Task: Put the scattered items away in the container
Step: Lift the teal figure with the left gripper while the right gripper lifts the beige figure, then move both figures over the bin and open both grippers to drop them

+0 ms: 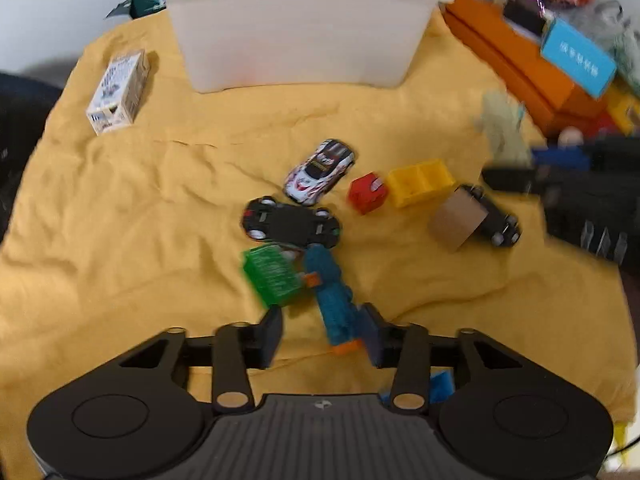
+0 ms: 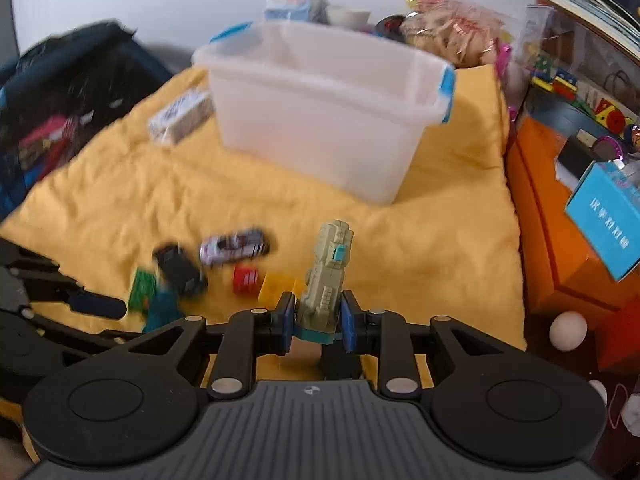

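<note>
A translucent white tub (image 1: pixel 296 36) stands at the back of the yellow cloth (image 1: pixel 120 220); it also shows in the right wrist view (image 2: pixel 320 120). My left gripper (image 1: pixel 324 334) is open, low over the cloth, with a teal toy (image 1: pixel 334 300) lying between its fingers and a green block (image 1: pixel 272 276) just ahead. My right gripper (image 2: pixel 318 322) is shut on a grey-green toy figure (image 2: pixel 326 280) held upright above the cloth. A white toy car (image 1: pixel 320 170), an upturned black car (image 1: pixel 290 222), a red block (image 1: pixel 368 192) and a yellow block (image 1: pixel 420 180) lie scattered.
A small printed box (image 1: pixel 120 92) lies left of the tub. A cardboard piece (image 1: pixel 458 220) leans on another black car (image 1: pixel 496 220). An orange box (image 1: pixel 520 64) with clutter and a blue box (image 2: pixel 608 216) border the right side. A dark bag (image 2: pixel 68 92) sits left.
</note>
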{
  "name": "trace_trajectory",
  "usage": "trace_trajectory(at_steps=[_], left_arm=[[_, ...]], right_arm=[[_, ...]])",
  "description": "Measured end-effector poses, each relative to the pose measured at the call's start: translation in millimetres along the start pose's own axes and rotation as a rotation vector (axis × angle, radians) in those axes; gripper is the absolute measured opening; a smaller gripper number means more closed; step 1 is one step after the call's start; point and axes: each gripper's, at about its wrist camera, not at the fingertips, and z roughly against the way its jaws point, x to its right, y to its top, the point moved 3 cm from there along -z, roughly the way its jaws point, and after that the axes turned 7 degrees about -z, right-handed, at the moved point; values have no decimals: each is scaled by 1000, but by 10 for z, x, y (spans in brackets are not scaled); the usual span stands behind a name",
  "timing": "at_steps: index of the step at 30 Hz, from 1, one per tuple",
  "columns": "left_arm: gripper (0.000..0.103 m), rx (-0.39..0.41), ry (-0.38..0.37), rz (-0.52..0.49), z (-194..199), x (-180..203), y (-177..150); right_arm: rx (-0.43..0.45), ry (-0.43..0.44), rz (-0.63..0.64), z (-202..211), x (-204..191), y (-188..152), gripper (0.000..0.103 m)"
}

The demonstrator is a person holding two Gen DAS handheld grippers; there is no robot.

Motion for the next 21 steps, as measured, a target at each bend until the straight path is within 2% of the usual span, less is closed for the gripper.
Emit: trace_trajectory(at_steps=[2,6,7,11,14,17,21], left_arm=[[49,-11,-12,5,-85,32,59],[43,-41,-94,151,-191,-17,-6],[30,-21,-78,144,-202,0,-19],[30,15,-44,103,-221,23,26],[30,58,25,41,-58,77,154],[31,131,96,7,204,66,392],[31,246,156,-4,571,-71,853]], right_arm=[[-13,14,4,-13,-10,-48,27],[5,35,26,48,-14,-57,27],[11,37,38,53,-15,-60,27],[12,58,68,58,-7,-106,27],[14,76,87,58,25,-108,27],[20,100,78,44,100,-6,27],[86,94,78,80,173,319,27]])
